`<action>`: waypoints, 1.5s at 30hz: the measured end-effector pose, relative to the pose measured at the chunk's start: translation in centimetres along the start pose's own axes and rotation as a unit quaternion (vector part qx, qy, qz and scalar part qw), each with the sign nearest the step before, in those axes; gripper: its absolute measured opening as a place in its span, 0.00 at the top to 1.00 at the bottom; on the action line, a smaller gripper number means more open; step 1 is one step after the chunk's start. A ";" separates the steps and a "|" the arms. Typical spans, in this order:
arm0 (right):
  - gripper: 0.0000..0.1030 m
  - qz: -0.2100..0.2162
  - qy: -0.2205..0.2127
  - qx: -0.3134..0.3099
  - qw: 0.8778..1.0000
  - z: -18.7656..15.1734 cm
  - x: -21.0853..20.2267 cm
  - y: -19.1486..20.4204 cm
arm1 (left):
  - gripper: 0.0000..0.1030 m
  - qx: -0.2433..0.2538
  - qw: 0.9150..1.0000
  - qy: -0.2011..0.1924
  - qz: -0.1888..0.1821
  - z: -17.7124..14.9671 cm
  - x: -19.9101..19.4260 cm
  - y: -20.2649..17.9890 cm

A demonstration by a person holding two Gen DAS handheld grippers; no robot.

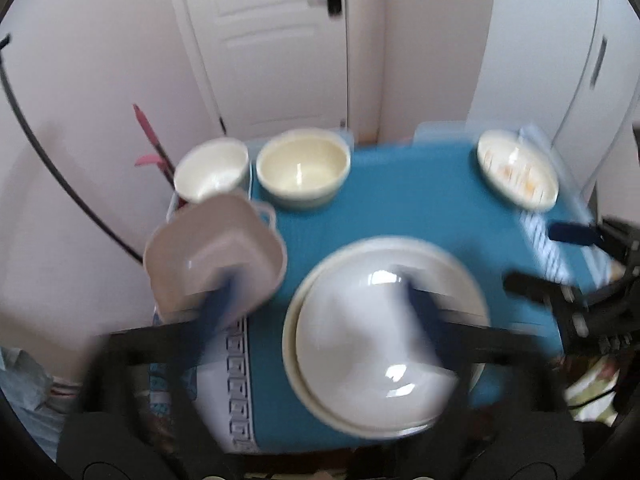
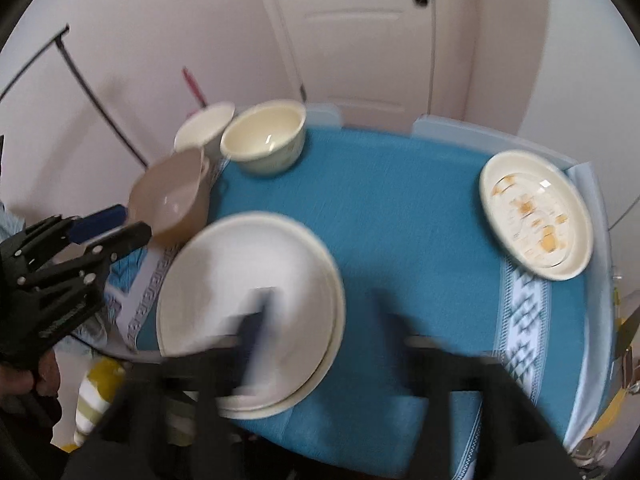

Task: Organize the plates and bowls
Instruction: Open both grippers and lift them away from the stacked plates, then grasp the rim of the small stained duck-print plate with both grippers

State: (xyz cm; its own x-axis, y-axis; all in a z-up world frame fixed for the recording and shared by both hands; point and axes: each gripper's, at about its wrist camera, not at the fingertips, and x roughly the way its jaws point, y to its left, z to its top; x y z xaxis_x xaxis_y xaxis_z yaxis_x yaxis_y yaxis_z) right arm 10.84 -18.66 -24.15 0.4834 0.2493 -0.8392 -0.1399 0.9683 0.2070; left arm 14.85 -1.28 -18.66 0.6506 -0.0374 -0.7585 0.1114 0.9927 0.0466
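On blue tablecloth before white door, stacked plates; left tongs, right tongs both released.

The tablecloth is teal with a white patterned border; the round bowl is cream, the square bowl beige, the far plate orange-speckled.

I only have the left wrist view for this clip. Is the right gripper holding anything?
Observer: No. In its own view the right gripper is open, its fingers either side of the rim of the stacked plates, with nothing gripped.
Operator: Is the left gripper clamped on the beige dish? Mine is blurred.
Observer: No. Seen from the right wrist, its jaws stand apart, with the tips beside the dish's near wall.
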 end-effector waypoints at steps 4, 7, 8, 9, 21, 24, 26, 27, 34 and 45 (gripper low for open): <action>0.01 -0.017 -0.042 0.018 0.999 0.3 -2.2 -1.3 | 0.00 0.007 0.999 -0.029 -0.019 1.8 -1.1 0.0; 0.01 -0.041 -0.060 0.032 0.997 0.2 -3.5 -2.4 | 0.00 0.020 0.998 -0.032 -0.042 3.0 -1.3 -0.6; 0.01 -0.052 -0.066 0.038 0.996 0.3 -4.2 -2.8 | 0.00 0.029 0.998 -0.032 -0.053 3.8 -1.2 -1.2; 0.01 -0.062 -0.073 0.043 0.995 0.4 -4.7 -3.4 | 0.00 0.036 0.997 -0.032 -0.063 4.5 -1.2 -1.6; 0.01 -0.151 -0.093 0.176 0.968 0.4 -9.9 -13.7 | 0.00 0.165 0.959 0.029 -0.229 13.9 6.9 -15.1; 0.01 -0.136 -0.066 0.227 0.962 -0.2 -7.4 -17.5 | 0.00 0.177 0.950 0.066 -0.248 15.1 10.7 -18.1; 0.01 -0.122 -0.058 0.255 0.957 -0.6 -6.0 -19.7 | 0.00 0.191 0.946 0.093 -0.247 15.4 13.9 -20.0; 0.01 -0.111 -0.057 0.271 0.954 -0.8 -5.2 -20.6 | 0.01 0.196 0.943 0.104 -0.249 15.3 15.3 -20.7; 0.25 -0.061 -0.042 0.345 0.936 -1.8 1.0 -25.4 | 0.31 0.227 0.928 0.167 -0.244 14.4 24.1 -25.5; 0.68 -0.041 -0.026 0.374 0.926 -1.7 5.5 -28.6 | 0.70 0.233 0.927 0.185 -0.228 13.7 28.3 -27.3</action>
State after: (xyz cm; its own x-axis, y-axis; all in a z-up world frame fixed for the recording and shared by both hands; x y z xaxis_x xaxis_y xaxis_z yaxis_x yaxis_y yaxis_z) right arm 16.01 -44.96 -35.56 0.5098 0.1552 -0.8462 0.5274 0.7207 0.4499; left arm 40.54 -30.98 -32.48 0.1644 -0.3134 -0.9353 0.6799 0.7230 -0.1228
